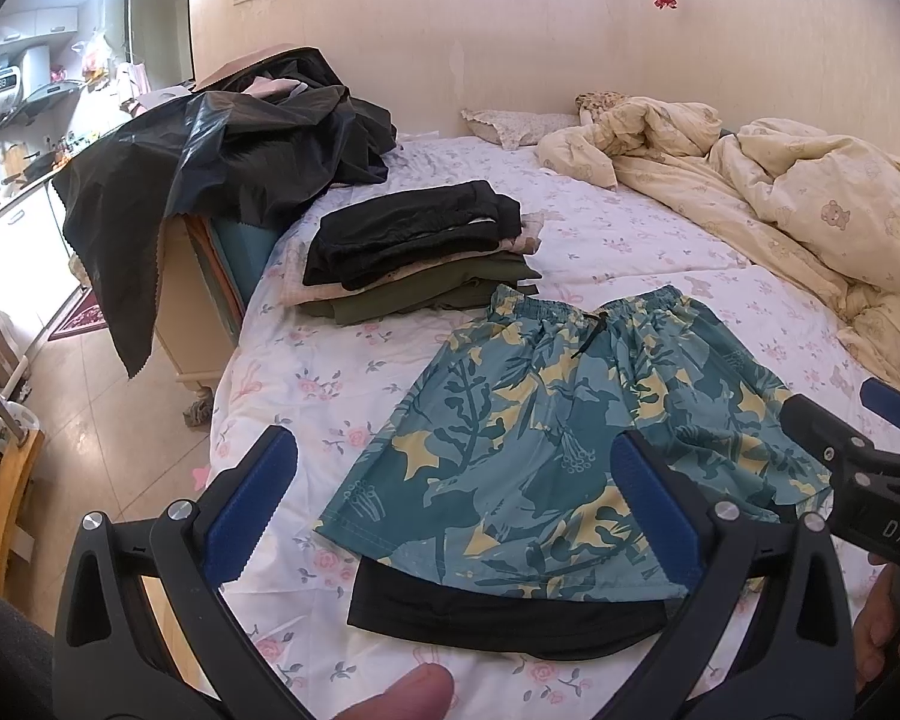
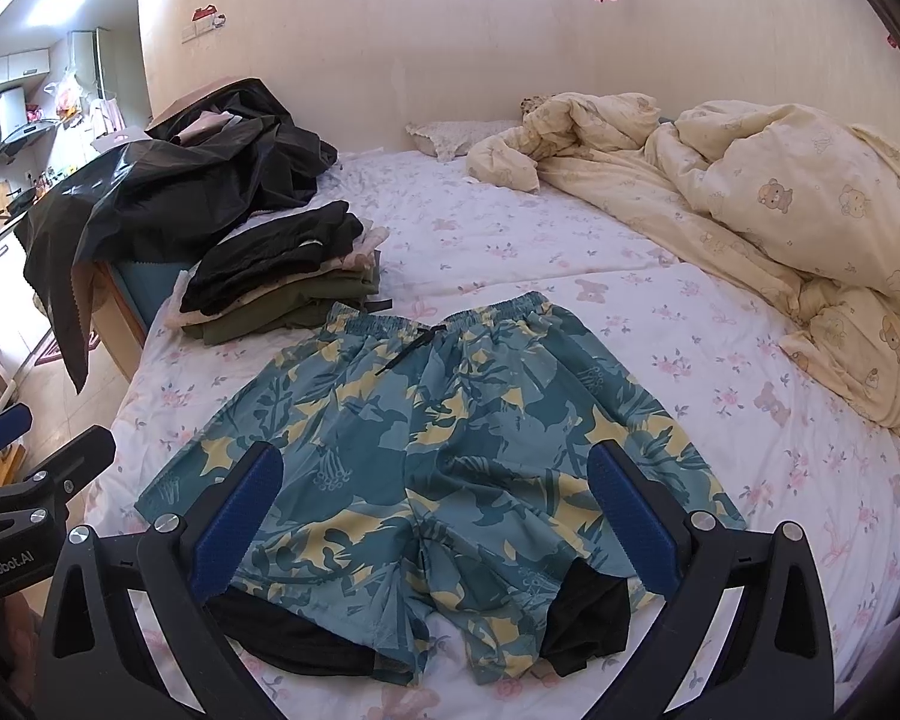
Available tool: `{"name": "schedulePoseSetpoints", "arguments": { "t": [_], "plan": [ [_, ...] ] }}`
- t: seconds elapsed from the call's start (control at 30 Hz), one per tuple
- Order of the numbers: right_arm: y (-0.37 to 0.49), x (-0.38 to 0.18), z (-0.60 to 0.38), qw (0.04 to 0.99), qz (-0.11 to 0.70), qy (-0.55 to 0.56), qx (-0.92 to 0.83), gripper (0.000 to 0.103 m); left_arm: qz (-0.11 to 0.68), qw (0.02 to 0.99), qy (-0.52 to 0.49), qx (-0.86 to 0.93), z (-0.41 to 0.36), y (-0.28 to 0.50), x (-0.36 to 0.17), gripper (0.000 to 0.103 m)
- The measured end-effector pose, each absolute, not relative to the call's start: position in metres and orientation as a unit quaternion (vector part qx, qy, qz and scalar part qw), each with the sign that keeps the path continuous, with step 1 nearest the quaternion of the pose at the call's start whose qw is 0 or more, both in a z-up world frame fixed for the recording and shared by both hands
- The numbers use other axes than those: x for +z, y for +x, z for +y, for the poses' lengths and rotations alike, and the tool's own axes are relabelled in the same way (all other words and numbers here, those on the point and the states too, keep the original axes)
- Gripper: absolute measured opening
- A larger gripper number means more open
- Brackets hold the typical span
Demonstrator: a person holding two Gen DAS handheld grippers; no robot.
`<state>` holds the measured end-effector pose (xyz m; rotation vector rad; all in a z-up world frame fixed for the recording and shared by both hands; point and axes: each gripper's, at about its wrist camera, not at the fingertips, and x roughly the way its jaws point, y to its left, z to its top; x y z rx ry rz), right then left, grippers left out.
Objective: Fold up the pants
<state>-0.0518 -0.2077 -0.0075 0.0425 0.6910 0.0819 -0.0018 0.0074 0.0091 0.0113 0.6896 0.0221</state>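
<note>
Teal shorts with a yellow leaf print (image 1: 546,438) lie flat on the floral bedsheet, waistband away from me; they show whole in the right wrist view (image 2: 444,450). A black liner (image 1: 504,612) sticks out of the leg hems, also in the right wrist view (image 2: 582,618). My left gripper (image 1: 456,510) is open above the left leg. My right gripper (image 2: 432,516) is open above the crotch and hems; it also shows at the right edge of the left wrist view (image 1: 852,444). Neither holds cloth.
A stack of folded clothes (image 1: 420,252) sits behind the shorts, near the left bed edge. A bedside cabinet under black clothing (image 1: 222,162) stands left of it. A rumpled cream duvet (image 2: 750,204) fills the right side of the bed. The floor (image 1: 102,438) is to the left.
</note>
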Motion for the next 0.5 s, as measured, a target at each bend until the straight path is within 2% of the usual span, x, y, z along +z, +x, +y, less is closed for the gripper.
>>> {"name": "schedulePoseSetpoints", "arguments": {
  "t": [0.5],
  "plan": [
    [-0.0510, -0.0071, -0.2068, 0.940, 0.339, 0.021, 0.040, 0.103, 0.338, 0.941, 0.006, 0.010, 0.0079, -0.0019, 0.0089, 0.103]
  ]
}}
